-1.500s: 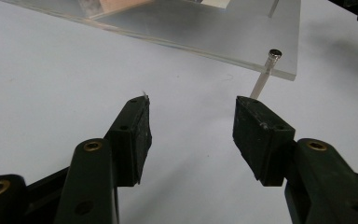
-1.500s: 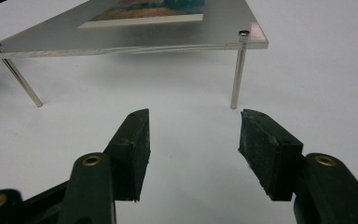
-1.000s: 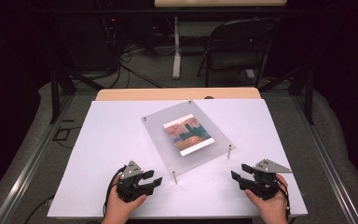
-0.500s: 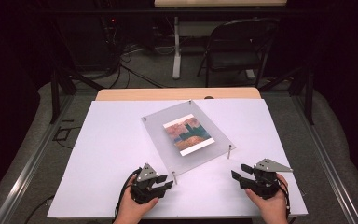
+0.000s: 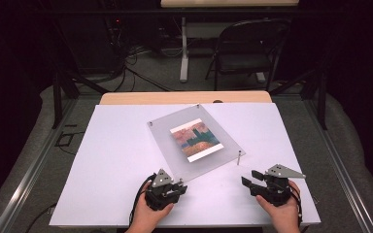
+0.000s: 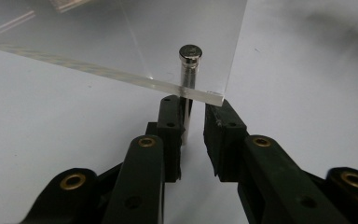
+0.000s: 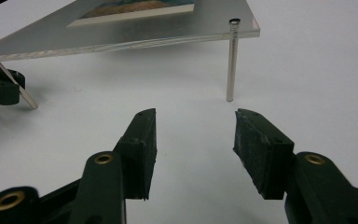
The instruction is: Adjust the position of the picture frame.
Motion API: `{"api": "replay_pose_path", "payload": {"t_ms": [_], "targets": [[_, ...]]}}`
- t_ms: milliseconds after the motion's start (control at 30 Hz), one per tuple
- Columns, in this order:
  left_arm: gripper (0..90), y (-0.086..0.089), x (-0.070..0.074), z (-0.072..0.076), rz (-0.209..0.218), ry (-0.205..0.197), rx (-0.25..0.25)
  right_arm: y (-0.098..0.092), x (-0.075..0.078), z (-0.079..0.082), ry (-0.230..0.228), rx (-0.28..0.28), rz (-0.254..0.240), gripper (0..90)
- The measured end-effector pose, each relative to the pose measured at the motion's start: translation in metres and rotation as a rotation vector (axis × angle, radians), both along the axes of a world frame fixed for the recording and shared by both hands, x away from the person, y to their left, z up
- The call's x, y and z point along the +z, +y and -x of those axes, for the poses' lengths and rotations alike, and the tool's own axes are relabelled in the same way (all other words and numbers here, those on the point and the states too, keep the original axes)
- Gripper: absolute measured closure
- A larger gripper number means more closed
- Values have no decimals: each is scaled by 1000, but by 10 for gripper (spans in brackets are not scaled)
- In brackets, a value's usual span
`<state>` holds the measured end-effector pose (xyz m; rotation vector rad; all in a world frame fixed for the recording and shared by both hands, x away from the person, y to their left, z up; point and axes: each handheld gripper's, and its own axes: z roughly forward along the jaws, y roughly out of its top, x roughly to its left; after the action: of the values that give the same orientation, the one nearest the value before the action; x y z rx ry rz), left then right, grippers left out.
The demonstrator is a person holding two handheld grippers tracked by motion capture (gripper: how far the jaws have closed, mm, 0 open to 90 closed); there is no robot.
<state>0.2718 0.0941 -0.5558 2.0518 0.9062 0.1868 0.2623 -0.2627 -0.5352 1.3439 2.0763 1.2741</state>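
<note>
The left tongs [image 6: 193, 140] are reaching under the near corner of the clear acrylic frame [image 5: 165, 138], and their jaws have just been closing around the metal standoff leg [image 6: 186, 93] at that corner. The leg is standing between the two pads, touching the left one, with a narrow gap remaining on the other side, so the grip is not pressing yet. The frame, carrying a colourful print [image 5: 195, 141], is standing raised on its legs on the white desk [image 5: 107, 160], just ahead of both tongs. The right tongs [image 7: 196, 140] are resting wide and holding nothing, pointing toward another leg [image 7: 232, 60] just ahead of them.
</note>
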Motion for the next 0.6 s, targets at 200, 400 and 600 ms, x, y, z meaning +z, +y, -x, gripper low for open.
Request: {"api": "replay_pose_path", "payload": {"t_ms": [200,400,600], "targets": [[807,0,-2,-3,13,13,13,0,-1,-2,0,1,4,488],[836,-1,-3,-4,6,17,18,2,-1,-6,-6,-3,15,488],[836,-4,-5,-6,9,17,22,0,-2,-14,-1,-15,13,503]]}}
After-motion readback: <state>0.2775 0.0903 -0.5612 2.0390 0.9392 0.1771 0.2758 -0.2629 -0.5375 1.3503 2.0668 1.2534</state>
